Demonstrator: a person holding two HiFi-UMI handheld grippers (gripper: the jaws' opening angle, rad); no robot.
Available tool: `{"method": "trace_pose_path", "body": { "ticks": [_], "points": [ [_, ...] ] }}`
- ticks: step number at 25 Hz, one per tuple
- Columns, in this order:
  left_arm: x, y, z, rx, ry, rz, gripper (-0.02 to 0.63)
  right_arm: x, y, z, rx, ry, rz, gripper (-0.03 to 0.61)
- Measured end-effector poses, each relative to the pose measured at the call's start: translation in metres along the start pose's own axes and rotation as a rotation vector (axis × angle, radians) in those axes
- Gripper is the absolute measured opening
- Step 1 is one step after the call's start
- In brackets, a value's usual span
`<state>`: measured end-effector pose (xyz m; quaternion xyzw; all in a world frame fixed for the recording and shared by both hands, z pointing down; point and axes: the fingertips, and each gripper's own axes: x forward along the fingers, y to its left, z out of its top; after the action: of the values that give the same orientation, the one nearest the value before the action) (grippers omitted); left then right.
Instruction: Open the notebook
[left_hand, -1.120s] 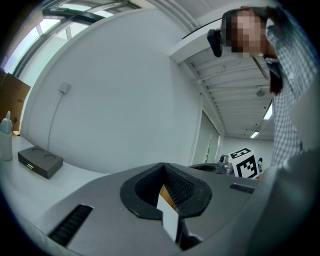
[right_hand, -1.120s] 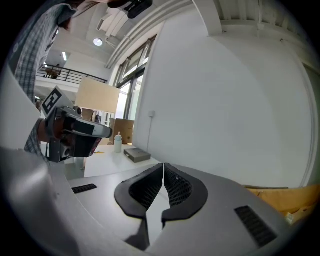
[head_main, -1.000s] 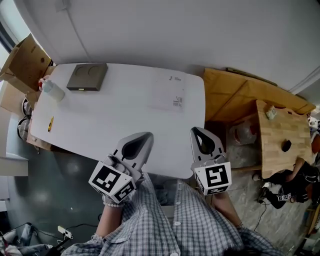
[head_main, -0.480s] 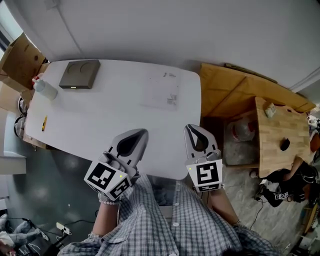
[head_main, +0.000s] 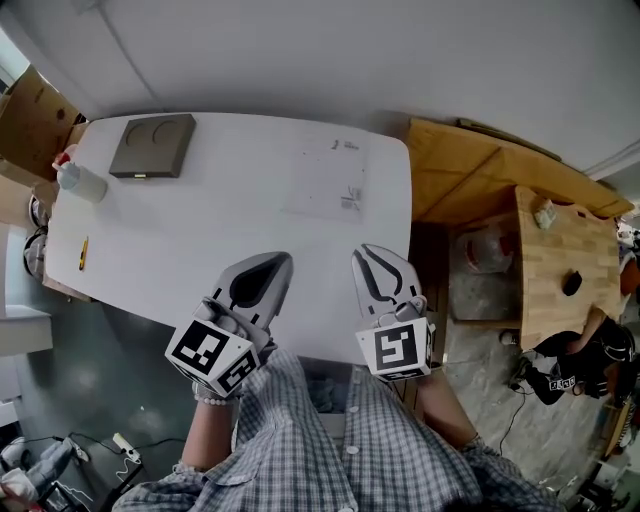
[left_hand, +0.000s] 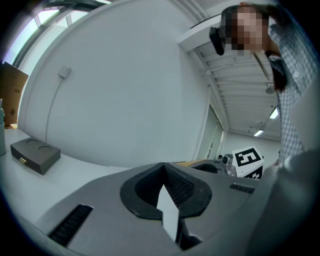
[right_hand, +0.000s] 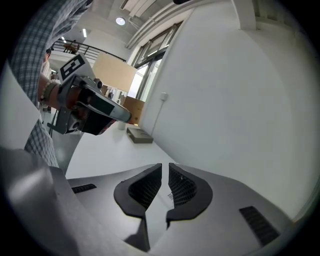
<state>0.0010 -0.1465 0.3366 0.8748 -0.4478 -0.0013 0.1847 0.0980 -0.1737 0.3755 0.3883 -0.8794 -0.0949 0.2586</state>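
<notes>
1. Now both grippers hover over the near edge of the white table (head_main: 200, 250), held by a person in a checked shirt (head_main: 300, 440).
2. Taking the wall side of the head view as 12 o'clock, the left gripper (head_main: 283, 260) is at about 6 o'clock from the table's middle. Its tip points toward 1 o'clock.
3. Its jaws are pressed together, and the left gripper view shows nothing caught between the ribbed pads.
4. The right gripper (head_main: 366, 251) is at about 4 o'clock from the table's middle, just beside the table's right corner. Its tip points toward 11 o'clock.
5. Its jaws are drawn together too, with only a thin slit between the pads and nothing in it.
6. The notebook (head_main: 330, 180) lies flat on the table at about 2 o'clock from the middle. It is white, has small print near one corner, and appears closed.
7. From the left gripper the notebook is at 1 o'clock, and from the right gripper at 11 o'clock. It is well apart from both, and neither touches it.
8. A dark grey box (head_main: 152, 147) sits at 10 o'clock near the far left corner.
9. A small bottle (head_main: 80, 183) stands just below the box, by the left edge.
10. A small yellow object (head_main: 83, 252) lies at 9 o'clock on the same edge.
11. Off the table at 3 o'clock stands a wooden bench (head_main: 560, 270).
</notes>
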Motion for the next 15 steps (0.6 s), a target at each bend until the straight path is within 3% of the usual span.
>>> {"method": "trace_pose_path", "body": {
  "ticks": [11, 15],
  "points": [
    [0.015, 0.052, -0.006, -0.002, 0.052, 0.000, 0.008, 0.071, 0.020, 0.006, -0.082, 0.029, 0.059, 0.026],
    [0.021, 0.068, -0.015, -0.015, 0.087, -0.015, 0.008, 0.099, 0.025, -0.008, -0.065, 0.071, 0.080, 0.041]
  ]
}}
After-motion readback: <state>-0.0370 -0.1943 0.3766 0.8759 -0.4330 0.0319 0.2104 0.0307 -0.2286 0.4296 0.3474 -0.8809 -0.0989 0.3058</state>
